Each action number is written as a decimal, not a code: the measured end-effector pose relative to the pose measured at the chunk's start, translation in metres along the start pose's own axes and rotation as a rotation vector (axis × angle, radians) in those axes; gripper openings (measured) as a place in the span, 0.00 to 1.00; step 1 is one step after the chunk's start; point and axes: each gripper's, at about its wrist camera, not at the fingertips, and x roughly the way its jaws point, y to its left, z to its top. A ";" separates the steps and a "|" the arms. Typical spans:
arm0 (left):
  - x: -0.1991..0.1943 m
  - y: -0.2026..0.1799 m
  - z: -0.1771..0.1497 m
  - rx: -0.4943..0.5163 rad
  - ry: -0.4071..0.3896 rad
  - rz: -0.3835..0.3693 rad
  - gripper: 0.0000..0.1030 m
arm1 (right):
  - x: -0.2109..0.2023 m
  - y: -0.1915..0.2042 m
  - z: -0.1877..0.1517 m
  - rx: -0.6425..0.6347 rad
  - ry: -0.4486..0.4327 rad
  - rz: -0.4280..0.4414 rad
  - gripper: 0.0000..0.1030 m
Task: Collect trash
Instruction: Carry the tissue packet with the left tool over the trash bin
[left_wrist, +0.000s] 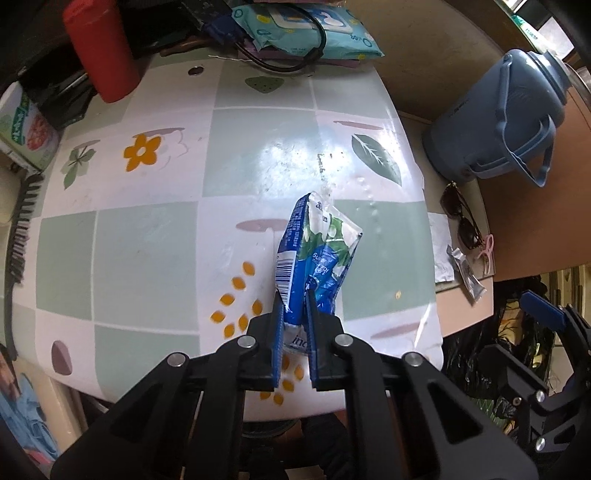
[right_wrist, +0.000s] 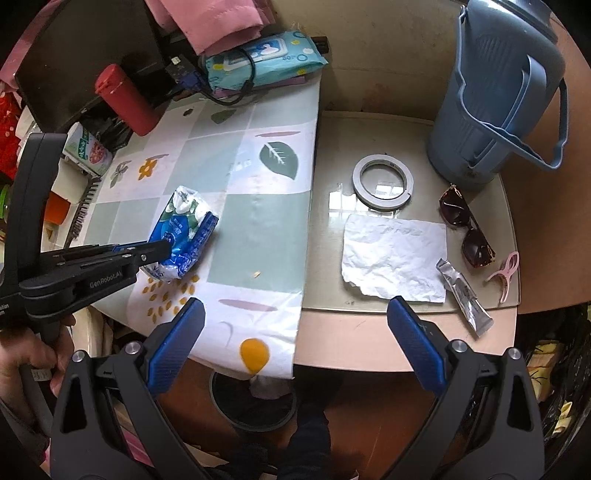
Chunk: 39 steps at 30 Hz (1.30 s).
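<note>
Cluttered household tabletop, half covered by a glossy cloth printed with pale green and white squares, flowers and leaves; the other half is bare beige with a glass sheet over it.

Nearest, the left tongs are pressed together on the lower end of a crumpled blue and white snack wrapper, whose top sticks up and forward past the blue pads. In the right wrist view the same tongs come in from the left, a hand on the grip below, and the wrapper sits over the cloth near its front left part; whether it is touching the cloth cannot be told.

The right tongs are spread wide and hold nothing, poised over the front edge of the tabletop. Below that edge a dark round bin stands on the floor.

Just beyond the right tongs lie a creased sheet of white paper and, touching its right corner, a small silver sachet. Beside these are a pair of dark sunglasses and a pink clip. A roll of white tape lies behind the paper.

Farther back stands a blue-grey jug with a handle. At the far left are a red bottle and a teal pack of wipes with a black cable across it.
</note>
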 end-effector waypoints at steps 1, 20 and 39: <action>-0.003 0.001 -0.003 0.002 -0.003 -0.002 0.10 | -0.001 0.002 -0.002 0.001 -0.001 0.000 0.95; -0.064 0.033 -0.121 0.049 -0.002 -0.024 0.10 | -0.036 0.073 -0.090 0.028 -0.032 0.007 0.95; -0.046 0.059 -0.263 0.107 0.086 -0.053 0.10 | -0.038 0.117 -0.243 0.107 0.030 -0.043 0.95</action>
